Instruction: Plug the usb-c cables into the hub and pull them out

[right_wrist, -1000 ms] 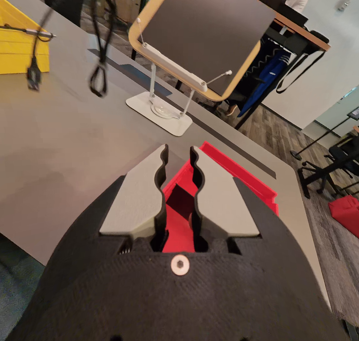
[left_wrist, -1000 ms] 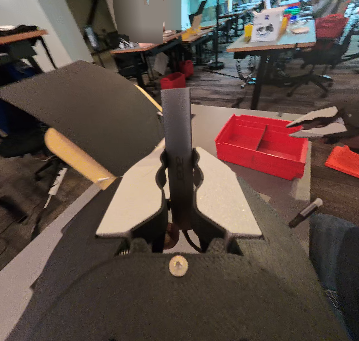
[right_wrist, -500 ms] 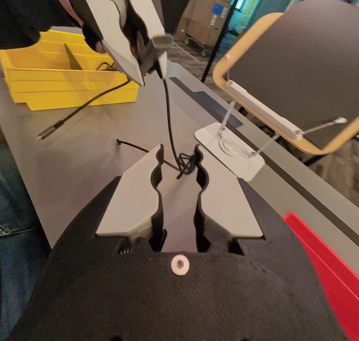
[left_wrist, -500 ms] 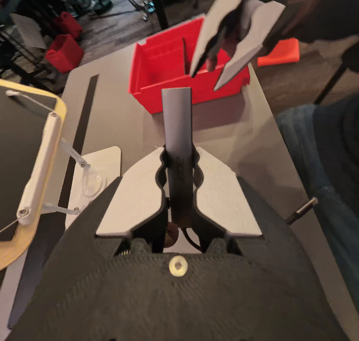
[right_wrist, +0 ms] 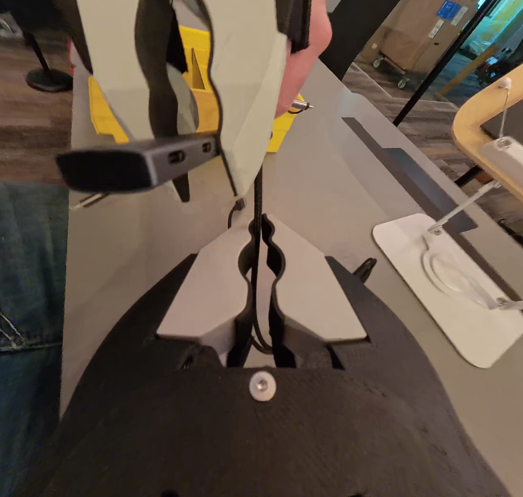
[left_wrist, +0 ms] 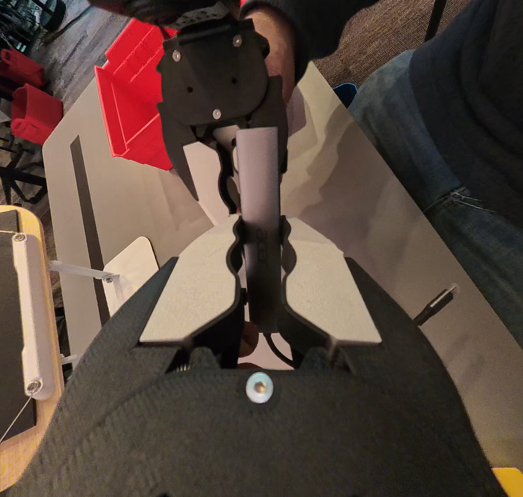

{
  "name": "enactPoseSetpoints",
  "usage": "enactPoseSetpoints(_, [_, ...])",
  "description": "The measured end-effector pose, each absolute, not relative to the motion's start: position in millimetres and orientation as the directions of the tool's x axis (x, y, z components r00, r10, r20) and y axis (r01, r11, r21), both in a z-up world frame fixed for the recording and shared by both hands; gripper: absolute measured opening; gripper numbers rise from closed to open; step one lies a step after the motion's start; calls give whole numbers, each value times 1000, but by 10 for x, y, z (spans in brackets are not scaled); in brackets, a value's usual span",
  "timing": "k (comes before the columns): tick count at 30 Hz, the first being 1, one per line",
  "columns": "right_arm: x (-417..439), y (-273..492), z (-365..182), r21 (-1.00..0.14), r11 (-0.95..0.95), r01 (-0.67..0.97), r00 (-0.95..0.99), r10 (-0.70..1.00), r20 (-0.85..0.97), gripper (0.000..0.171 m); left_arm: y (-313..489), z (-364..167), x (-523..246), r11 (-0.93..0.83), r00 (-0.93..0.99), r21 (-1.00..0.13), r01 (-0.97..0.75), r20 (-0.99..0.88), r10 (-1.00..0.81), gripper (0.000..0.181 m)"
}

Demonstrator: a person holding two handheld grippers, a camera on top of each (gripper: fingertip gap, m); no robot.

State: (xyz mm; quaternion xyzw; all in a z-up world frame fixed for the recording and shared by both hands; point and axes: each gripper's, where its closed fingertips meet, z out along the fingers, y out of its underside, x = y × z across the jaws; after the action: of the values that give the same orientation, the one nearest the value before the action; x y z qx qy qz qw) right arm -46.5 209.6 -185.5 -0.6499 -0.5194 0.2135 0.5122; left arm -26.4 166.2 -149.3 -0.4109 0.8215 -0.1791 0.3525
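While the left gripper [left_wrist: 261, 226] holds the grey usb-c hub [left_wrist: 259, 200] clamped between its fingers, with the hub's far end projecting forward above the desk [left_wrist: 353, 177], the right gripper [right_wrist: 259, 223] is positioned close in front of it. In the right wrist view the hub shows two slots on its side face, and its black braided lead [right_wrist: 258, 200] hangs down from the left gripper and passes between the right gripper's fingers.

Judgement on the step in hand: the right gripper appears to be taking hold of a cable near the hub. To do this well, the grasp should be made on the plug body rather than the cord, with the plug square to a slot before pushing; the left gripper should keep the hub steady against the push.

Right gripper: nearly closed, leaving only a narrow gap. The braided lead runs through that gap; whether the fingers actually pinch it cannot be told. No plug is seen between them.

Left gripper: clenched on the hub, both fingers touching its long sides.

Loose cables: one metal-tipped plug [left_wrist: 441, 299] lies on the desk to the right in the left wrist view; another plug [right_wrist: 301, 105] shows near the yellow bin [right_wrist: 283, 132]. A red bin [left_wrist: 127, 101] stands farther off, and a white stand base [right_wrist: 410, 257] rests on the desk beside the right gripper.
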Motion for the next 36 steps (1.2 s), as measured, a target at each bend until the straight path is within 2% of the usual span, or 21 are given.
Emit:
enactPoseSetpoints(8, [-427,2284,-1937,-922,-139,361,531,843,81,0,1963,-1628,-372,537,-237,-585,-608,-511,-826,25])
enactPoseSetpoints(14, [-342,2383,-2026,-928,-264,261,617,785,-50,0,2164,-1665,-570,406,11,-612,-679,-561,-828,43])
enactPoseSetpoints(18, [-358,2370,-2006,-933,-294,208,617,780,-108,0,2333,-1900,-702,370,92,-465,-804,-713,-695,58])
enactPoseSetpoints(22, [-395,2324,-1977,-932,-317,176,601,784,-153,0,2469,-2001,-673,356,137,-382,-853,-821,-554,60])
enactPoseSetpoints(27, [-432,2246,-1969,-930,-324,175,595,787,-162,0,2584,-1957,-585,335,199,-365,-869,-876,-439,43])
enactPoseSetpoints(30, [-460,2198,-1949,-932,-326,157,589,789,-177,0,2600,-1925,-554,360,195,-338,-870,-905,-377,13])
enactPoseSetpoints(36, [-488,2101,-1950,-933,-318,167,536,824,-185,0,2568,-1859,-550,423,143,-282,-861,-933,-332,11])
